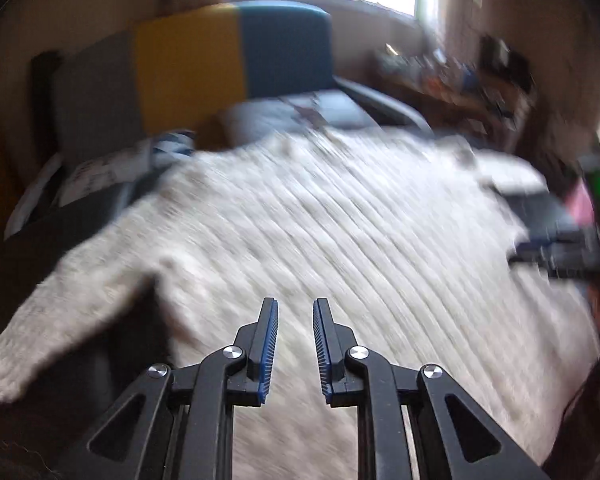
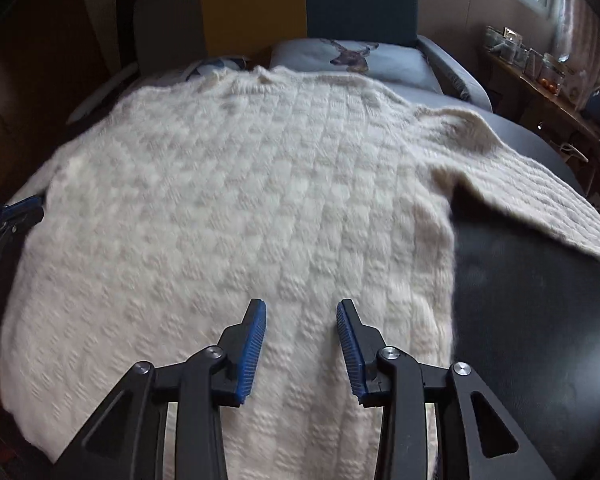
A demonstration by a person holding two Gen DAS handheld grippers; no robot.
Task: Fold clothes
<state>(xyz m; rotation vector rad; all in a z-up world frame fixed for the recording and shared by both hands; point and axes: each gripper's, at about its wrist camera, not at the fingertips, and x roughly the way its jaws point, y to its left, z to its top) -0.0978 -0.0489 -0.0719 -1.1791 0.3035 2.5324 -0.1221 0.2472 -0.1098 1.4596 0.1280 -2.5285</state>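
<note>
Lying flat on a dark surface (image 2: pixel 540 300) was a cream knit sweater (image 2: pixel 240 184). Left hand-held gripper (image 1: pixel 295 308) and right hand-held gripper (image 2: pixel 301 310) hovered above it, jaws parted, holding nothing.

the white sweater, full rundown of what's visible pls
The sweater is cream-white, thick, fuzzy knit with a raised basket-weave texture. It lies spread flat, body unfolded, on a dark surface, neckline at the far end next to a deer-print pillow. One sleeve angles outward on the right side; the other shows in the blurred left wrist view. Both tongs, left and right, are open above the hem end, gripping nothing.
</note>
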